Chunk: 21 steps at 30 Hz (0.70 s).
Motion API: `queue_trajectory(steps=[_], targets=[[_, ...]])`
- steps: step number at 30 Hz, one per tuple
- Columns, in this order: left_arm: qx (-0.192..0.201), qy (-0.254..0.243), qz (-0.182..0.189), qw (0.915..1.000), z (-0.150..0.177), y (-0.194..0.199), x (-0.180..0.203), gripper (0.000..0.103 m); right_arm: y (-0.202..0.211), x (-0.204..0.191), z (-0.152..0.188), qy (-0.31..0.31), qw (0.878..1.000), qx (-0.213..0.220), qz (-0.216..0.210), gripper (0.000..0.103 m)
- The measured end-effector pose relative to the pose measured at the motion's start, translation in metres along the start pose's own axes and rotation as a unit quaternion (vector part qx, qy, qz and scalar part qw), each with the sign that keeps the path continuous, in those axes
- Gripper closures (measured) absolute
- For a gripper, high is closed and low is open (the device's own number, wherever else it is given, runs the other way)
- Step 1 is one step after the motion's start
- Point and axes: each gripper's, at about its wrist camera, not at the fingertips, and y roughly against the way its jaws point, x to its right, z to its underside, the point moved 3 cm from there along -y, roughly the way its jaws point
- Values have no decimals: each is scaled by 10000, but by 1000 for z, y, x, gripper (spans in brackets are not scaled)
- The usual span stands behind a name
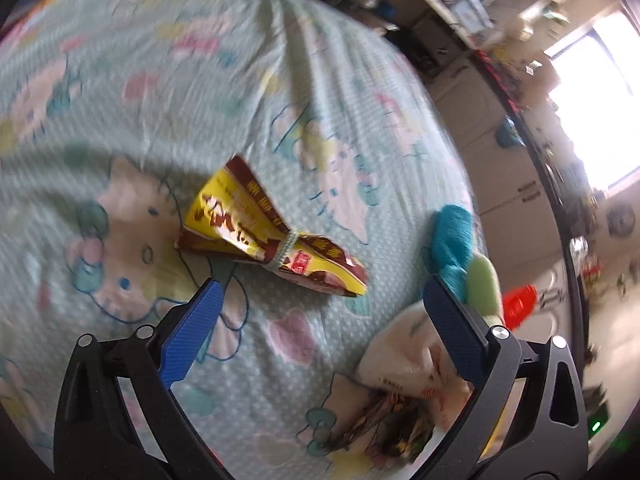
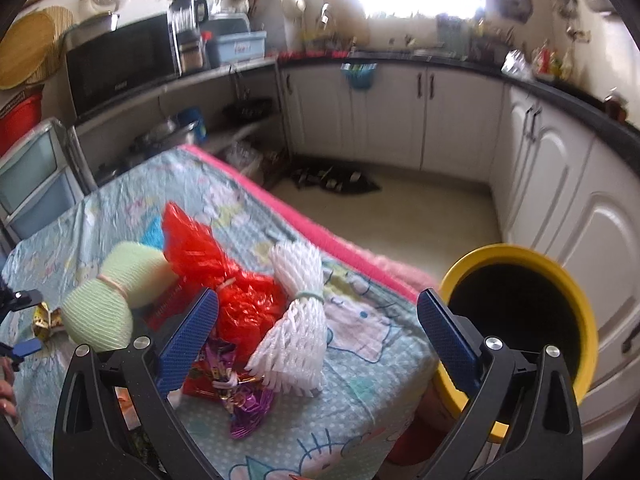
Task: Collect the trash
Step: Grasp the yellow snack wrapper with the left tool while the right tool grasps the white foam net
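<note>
In the left wrist view a yellow and brown snack wrapper [image 1: 256,228], tied with a band, lies on the patterned cloth just ahead of my open, empty left gripper [image 1: 320,296]. In the right wrist view my right gripper [image 2: 318,312] is open and empty above a pile of trash: a white foam net [image 2: 298,328], a red plastic bag [image 2: 224,280], a pale green foam net [image 2: 108,300] and a purple foil wrapper [image 2: 248,412]. A yellow-rimmed bin [image 2: 520,320] stands off the table's right edge.
A teal foam piece [image 1: 452,236], a green foam net [image 1: 484,284] and a white bag [image 1: 408,356] lie by my left gripper's right finger. The cloth-covered table [image 2: 352,400] ends at a pink edge. Kitchen cabinets [image 2: 400,116] and floor lie beyond.
</note>
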Motion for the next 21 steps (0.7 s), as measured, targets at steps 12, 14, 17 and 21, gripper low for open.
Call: queue_trajectory(steps=[12, 14, 17, 21], targets=[[358, 716, -560, 9952, -24, -21, -13, 36, -65, 15, 11, -569, 9865, -1354, -724, 61], [428, 704, -671, 9943, -27, -23, -14, 45, -67, 15, 12, -540, 9851, -1411, -815, 72], [486, 620, -634, 9949, -28, -21, -17, 49, -63, 18, 12, -564, 9856, -1344, -862, 76], [516, 472, -580, 9959, -26, -18, -17, 60, -49, 28, 14, -663, 9874, -1156, -851, 80]])
